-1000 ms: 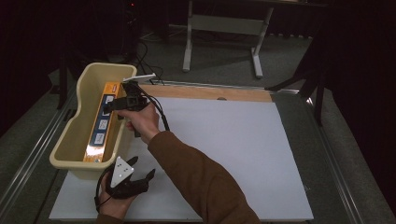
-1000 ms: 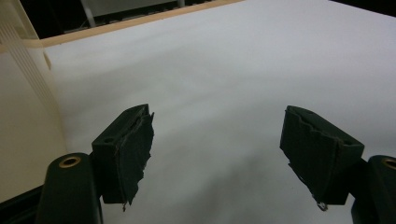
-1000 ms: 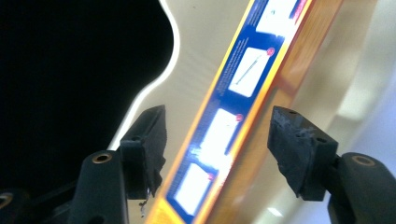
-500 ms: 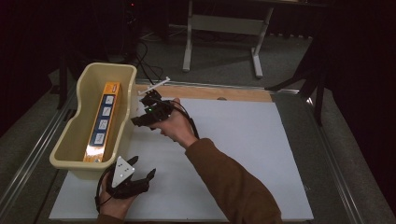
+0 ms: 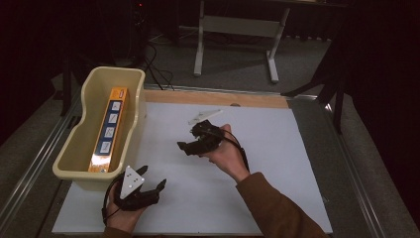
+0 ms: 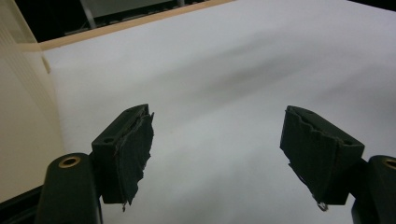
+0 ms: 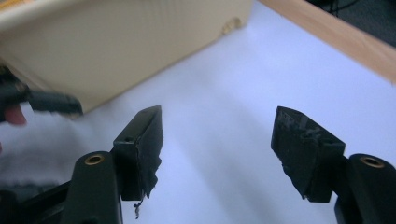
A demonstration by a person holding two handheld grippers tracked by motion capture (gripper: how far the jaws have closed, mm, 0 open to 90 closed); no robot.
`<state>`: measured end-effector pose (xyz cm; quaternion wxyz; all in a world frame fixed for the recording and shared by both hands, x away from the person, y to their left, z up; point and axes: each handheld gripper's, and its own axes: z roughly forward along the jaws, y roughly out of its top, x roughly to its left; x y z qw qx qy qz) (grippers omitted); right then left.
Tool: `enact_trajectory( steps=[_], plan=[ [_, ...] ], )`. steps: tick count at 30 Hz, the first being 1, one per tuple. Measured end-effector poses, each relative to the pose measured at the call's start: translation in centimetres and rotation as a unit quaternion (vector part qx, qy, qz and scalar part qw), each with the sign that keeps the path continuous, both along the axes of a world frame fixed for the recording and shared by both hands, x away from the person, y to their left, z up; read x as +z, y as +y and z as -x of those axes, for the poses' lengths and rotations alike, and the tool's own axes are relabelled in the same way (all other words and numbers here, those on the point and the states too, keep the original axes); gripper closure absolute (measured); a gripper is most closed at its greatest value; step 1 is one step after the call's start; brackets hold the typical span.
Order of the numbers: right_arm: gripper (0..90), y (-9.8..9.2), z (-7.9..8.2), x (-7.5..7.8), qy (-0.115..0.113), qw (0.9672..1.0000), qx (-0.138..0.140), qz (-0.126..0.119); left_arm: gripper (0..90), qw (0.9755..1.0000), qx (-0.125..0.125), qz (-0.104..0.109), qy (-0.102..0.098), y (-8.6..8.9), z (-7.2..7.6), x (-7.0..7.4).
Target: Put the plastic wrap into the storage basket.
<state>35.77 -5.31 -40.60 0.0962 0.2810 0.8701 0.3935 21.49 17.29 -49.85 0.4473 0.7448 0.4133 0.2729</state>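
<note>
Orange carton (image 5: 109, 130) lies flat inside the cream tub (image 5: 136, 99) at the left of the frame, where your right claw (image 5: 190, 145), at frame centre over the white counter (image 5: 277, 148), has nothing between its jaws, which have just been spreading. Your left claw (image 5: 154, 190), lower left, is spread and empty. Clear the tub's rim before you lower either claw.
</note>
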Motion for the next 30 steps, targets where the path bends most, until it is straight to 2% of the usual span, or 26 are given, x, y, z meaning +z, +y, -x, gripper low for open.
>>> enact_trajectory(
  steps=[2, 8, 13, 14, 15, 16, 17, 18, 20, 22, 23, 24, 25, 26, 27, 28, 30],
  plan=[
    [31.6, -1.2, 0.5, -1.0, 0.002, 0.9999, -0.011, -0.007, 25.1, 1.0, 0.003, 0.003, -0.001, 0.1, 0.0, 0.0],
    [29.8, -4.8, 1.9, -3.5, -0.009, 0.9992, -0.039, 0.001, 25.1, 1.0, 0.003, 0.0, 0.001, 0.0, 0.1, 0.0],
    [28.8, -8.0, 2.9, -4.9, -0.034, 0.9974, -0.062, 0.016, 25.1, 1.0, 0.001, -0.003, 0.002, -0.1, 0.0, 0.0],
    [28.7, -8.9, 3.1, -5.2, -0.034, 0.9972, -0.065, 0.017, 25.1, 1.0, 0.001, -0.004, 0.002, -0.1, 0.0, 0.0],
    [28.7, -8.9, 3.1, -5.2, -0.034, 0.9972, -0.065, 0.017, 25.1, 1.0, 0.001, -0.004, 0.002, -0.1, 0.0, 0.0],
    [28.1, -10.6, 3.7, -5.9, -0.035, 0.9964, -0.075, 0.017, 25.1, 1.0, 0.0, -0.004, 0.003, -0.1, 0.0, 0.0],
    [28.1, -10.6, 3.7, -5.9, -0.035, 0.9964, -0.075, 0.017, 25.1, 1.0, 0.0, -0.004, 0.003, -0.1, 0.0, 0.0],
    [27.7, -11.9, 4.1, -6.3, -0.037, 0.9958, -0.083, 0.015, 25.1, 1.0, -0.002, -0.007, 0.003, -0.2, 0.1, -0.1],
    [27.7, -12.3, 4.3, -6.5, -0.039, 0.9953, -0.087, 0.014, 25.1, 1.0, -0.003, -0.008, 0.003, -0.3, 0.1, -0.1],
    [26.7, -14.5, 5.0, -7.0, -0.043, 0.9942, -0.098, -0.004, 25.1, 0.9999, -0.003, -0.01, 0.005, -0.3, 0.0, -0.1],
    [26.7, -14.5, 5.0, -7.0, -0.043, 0.9942, -0.098, -0.004, 25.1, 0.9999, -0.003, -0.01, 0.005, -0.3, 0.0, -0.1],
    [26.7, -15.9, 5.4, -7.3, -0.041, 0.9926, -0.112, -0.025, 25.1, 0.9999, -0.003, -0.012, 0.004, -0.3, 0.0, -0.1],
    [26.7, -15.9, 5.4, -7.3, -0.041, 0.9926, -0.112, -0.025, 25.1, 0.9999, -0.004, -0.013, 0.004, -0.4, 0.0, -0.1],
    [26.7, -17.2, 5.9, -7.7, -0.043, 0.9899, -0.128, -0.043, 25.1, 0.9999, -0.005, -0.013, 0.003, -0.4, 0.0, -0.1],
    [26.7, -17.2, 5.9, -7.7, -0.043, 0.9899, -0.128, -0.043, 25.1, 0.9999, -0.005, -0.014, 0.003, -0.4, 0.0, -0.1],
    [26.7, -18.3, 6.5, -8.1, -0.043, 0.9874, -0.144, -0.05, 25.1, 0.9999, -0.006, -0.014, 0.004, -0.4, 0.0, -0.2],
    [26.7, -18.7, 6.7, -8.2, -0.042, 0.9865, -0.15, -0.052, 25.1, 0.9999, -0.005, -0.014, 0.004, -0.5, 0.0, -0.2]
  ],
)
